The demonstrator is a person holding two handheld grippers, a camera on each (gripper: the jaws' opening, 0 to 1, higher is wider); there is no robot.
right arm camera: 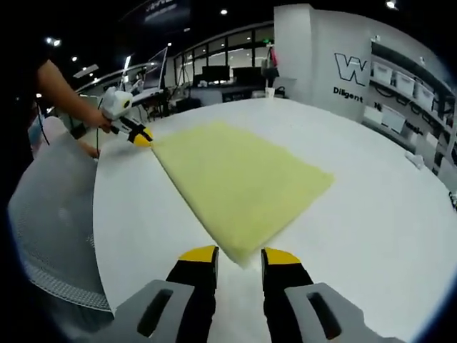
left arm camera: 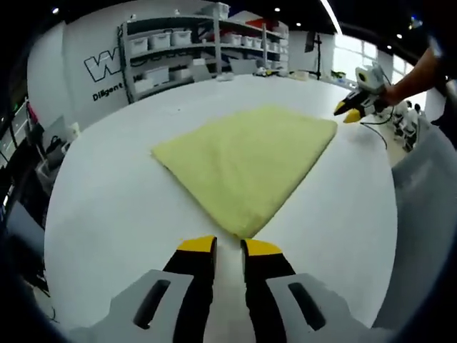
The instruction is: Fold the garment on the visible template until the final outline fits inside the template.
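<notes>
Both your grippers, left gripper point(left arm camera: 228, 250) and right gripper point(right arm camera: 239, 256), sit with jaws spread, each just short of a corner of the yellow garment point(left arm camera: 246, 161) on the white table point(left arm camera: 107, 207).

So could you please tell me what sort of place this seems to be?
Probably a lab or workshop in an open office. A large white table holds the yellow cloth, storage racks with bins line a wall bearing a logo, and desks with monitors stand beyond.
</notes>
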